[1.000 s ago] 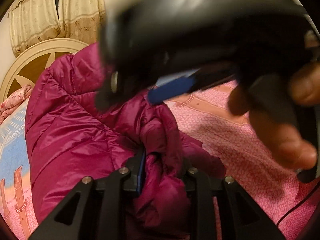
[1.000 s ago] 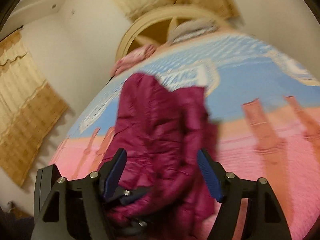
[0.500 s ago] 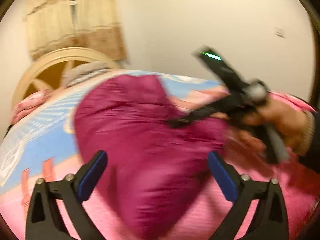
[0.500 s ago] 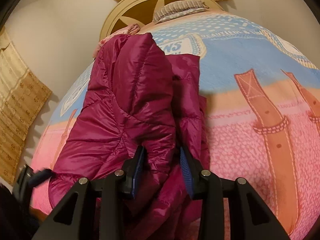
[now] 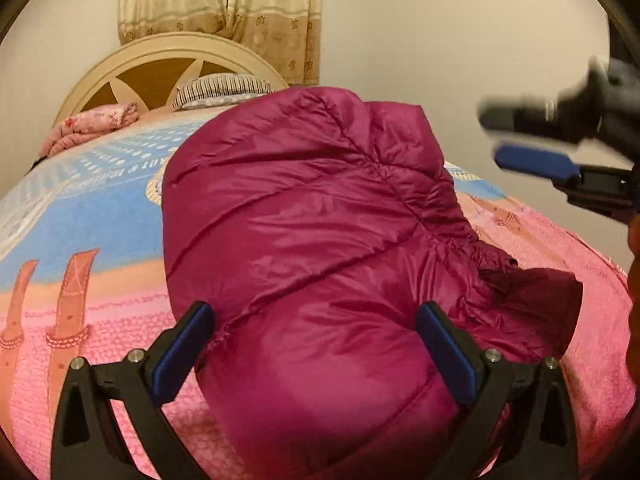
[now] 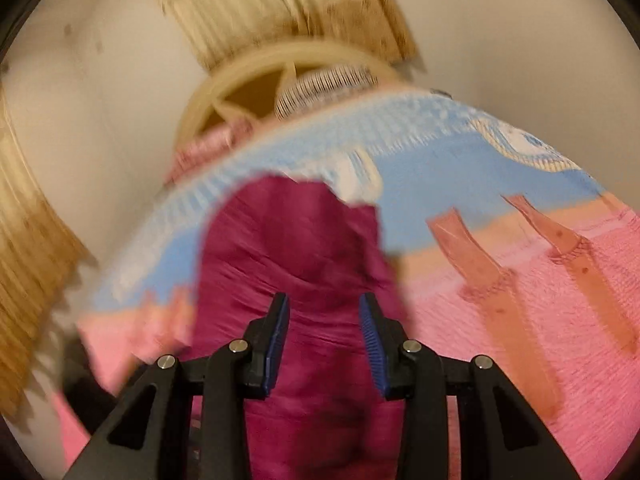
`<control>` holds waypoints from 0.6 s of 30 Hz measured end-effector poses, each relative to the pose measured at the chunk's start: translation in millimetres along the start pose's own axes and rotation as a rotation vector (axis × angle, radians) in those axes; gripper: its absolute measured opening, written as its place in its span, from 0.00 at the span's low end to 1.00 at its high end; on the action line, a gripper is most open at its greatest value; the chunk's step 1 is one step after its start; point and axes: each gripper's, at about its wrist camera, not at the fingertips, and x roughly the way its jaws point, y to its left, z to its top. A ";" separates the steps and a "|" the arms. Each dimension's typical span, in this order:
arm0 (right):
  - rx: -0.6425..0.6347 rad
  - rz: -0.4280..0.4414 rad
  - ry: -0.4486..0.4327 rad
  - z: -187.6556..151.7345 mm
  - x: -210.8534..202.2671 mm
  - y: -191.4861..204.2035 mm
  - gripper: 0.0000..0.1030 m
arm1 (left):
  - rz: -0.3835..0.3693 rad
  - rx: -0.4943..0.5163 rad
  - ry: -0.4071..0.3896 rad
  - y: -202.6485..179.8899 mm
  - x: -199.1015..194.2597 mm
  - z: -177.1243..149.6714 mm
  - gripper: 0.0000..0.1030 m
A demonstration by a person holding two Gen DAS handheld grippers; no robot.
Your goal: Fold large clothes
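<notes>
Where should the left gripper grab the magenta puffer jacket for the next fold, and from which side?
Probably the near hem edge of the jacket, at the small frayed corner beside the left gripper's left pad. Come in low from the near side: the middle is a puffy, slick dome too wide for the open jaws, while the edge is thin. The right gripper is clear of it.

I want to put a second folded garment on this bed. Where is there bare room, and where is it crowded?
Free: the bedspread between the magenta jacket and the bed's left edge, and the pink strip right of the jacket. Crowded: by the headboard, where a pink folded cloth and striped pillow lie.
</notes>
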 end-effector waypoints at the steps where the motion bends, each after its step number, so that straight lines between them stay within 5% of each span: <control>1: 0.037 0.064 -0.023 -1.6 2.0 3.8 0.37 | -0.002 -0.009 0.004 2.6 -3.4 0.7 1.00; 3: 0.076 0.104 -0.053 -8.2 15.1 4.2 0.38 | -0.001 -0.007 0.003 7.5 -10.9 2.6 1.00; 7: 0.199 -0.021 0.018 -32.9 54.5 -26.3 0.38 | 0.033 0.014 -0.013 15.8 -18.5 12.6 1.00; 11: 0.192 -0.085 -0.013 -47.6 55.9 -38.6 0.38 | 0.091 0.019 -0.074 19.2 -22.3 37.7 1.00; 18: 0.227 -0.098 -0.008 -62.3 56.9 -61.0 0.38 | 0.110 0.199 -0.072 -26.8 25.7 92.3 1.00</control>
